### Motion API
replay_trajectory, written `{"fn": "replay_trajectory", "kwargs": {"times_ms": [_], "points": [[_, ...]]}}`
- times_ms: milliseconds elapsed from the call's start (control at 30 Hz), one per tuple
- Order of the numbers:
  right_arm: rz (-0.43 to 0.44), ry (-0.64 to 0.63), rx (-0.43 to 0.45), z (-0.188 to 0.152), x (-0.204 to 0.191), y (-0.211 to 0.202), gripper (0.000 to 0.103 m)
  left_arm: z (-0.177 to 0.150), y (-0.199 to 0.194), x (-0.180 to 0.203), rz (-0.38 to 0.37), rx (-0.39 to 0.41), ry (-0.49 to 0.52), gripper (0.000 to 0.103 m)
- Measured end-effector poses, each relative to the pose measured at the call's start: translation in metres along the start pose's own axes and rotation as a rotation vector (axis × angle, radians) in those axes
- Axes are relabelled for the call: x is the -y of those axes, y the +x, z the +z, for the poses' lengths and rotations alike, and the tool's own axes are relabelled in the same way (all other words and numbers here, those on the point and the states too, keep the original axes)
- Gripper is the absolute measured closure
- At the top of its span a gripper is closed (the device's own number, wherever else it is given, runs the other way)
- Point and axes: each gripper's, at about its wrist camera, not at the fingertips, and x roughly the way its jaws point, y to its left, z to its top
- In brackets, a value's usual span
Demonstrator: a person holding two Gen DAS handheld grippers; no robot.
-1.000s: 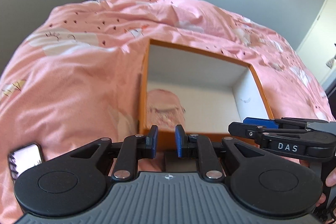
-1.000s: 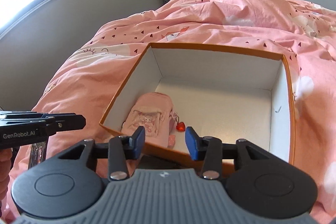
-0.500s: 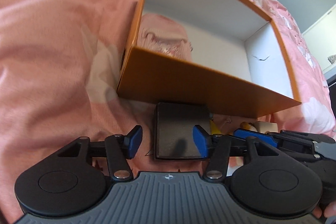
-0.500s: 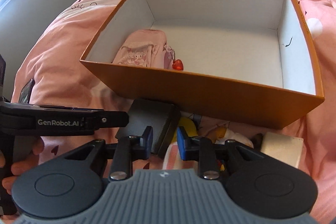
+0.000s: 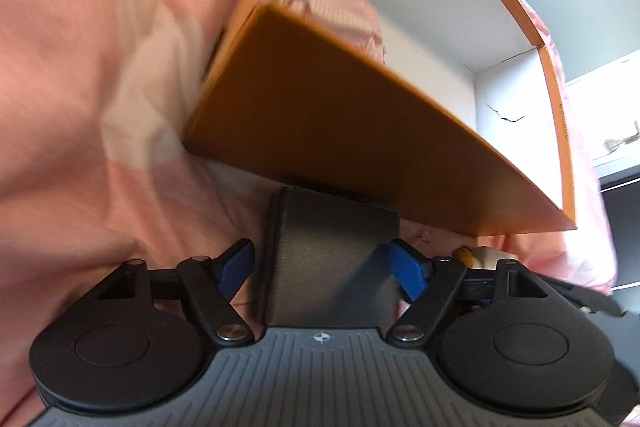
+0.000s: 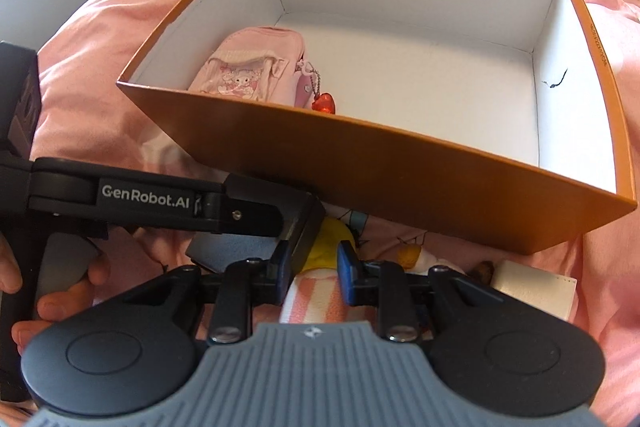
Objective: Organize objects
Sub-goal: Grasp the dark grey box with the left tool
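Note:
An orange box (image 6: pixel 400 171) with a white inside lies on the pink duvet. A pink pouch (image 6: pixel 248 71) with a red heart charm (image 6: pixel 323 103) rests in its near left corner. Just in front of the box lies a dark grey case (image 5: pixel 328 259). My left gripper (image 5: pixel 323 265) straddles it with its jaws opening wide, and the blue pads stand just off its sides. My right gripper (image 6: pixel 315 267) is partly open over a yellow and pink-striped soft toy (image 6: pixel 316 301), which lies between its pads. I cannot see the pads squeezing it.
The left tool's black arm (image 6: pixel 160 203) and the hand (image 6: pixel 60 291) holding it cross the right wrist view close to my right fingers. A small white box (image 6: pixel 534 291) and a second yellow and white toy (image 6: pixel 412 255) lie in front of the orange box. Pink duvet (image 5: pixel 100 67) surrounds everything.
Both grippers have dropped from above the orange box to the items in front of it. The left jaws spread from nearly shut to wide around the dark case. The right jaws narrowed.

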Motion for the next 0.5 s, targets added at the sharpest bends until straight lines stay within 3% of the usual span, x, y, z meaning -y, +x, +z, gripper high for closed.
{"fn": "replay_trajectory", "kwargs": {"times_ms": [133, 200, 367, 500], "points": [[-0.008, -0.007, -0.005, 0.0, 0.0, 0.003, 0.076, -0.001, -0.001, -0.004, -0.018, -0.003, -0.017, 0.018], [-0.01, -0.004, -0.004, 0.0, 0.001, 0.003, 0.076, -0.003, -0.007, -0.002, -0.002, 0.01, -0.011, 0.025], [-0.033, 0.003, -0.006, -0.002, 0.004, 0.006, 0.077, -0.012, -0.038, 0.007, 0.049, 0.061, 0.004, 0.055], [-0.036, -0.023, -0.005, -0.003, -0.001, 0.007, 0.079, -0.023, -0.062, 0.016, 0.084, 0.07, 0.027, 0.065]]}}
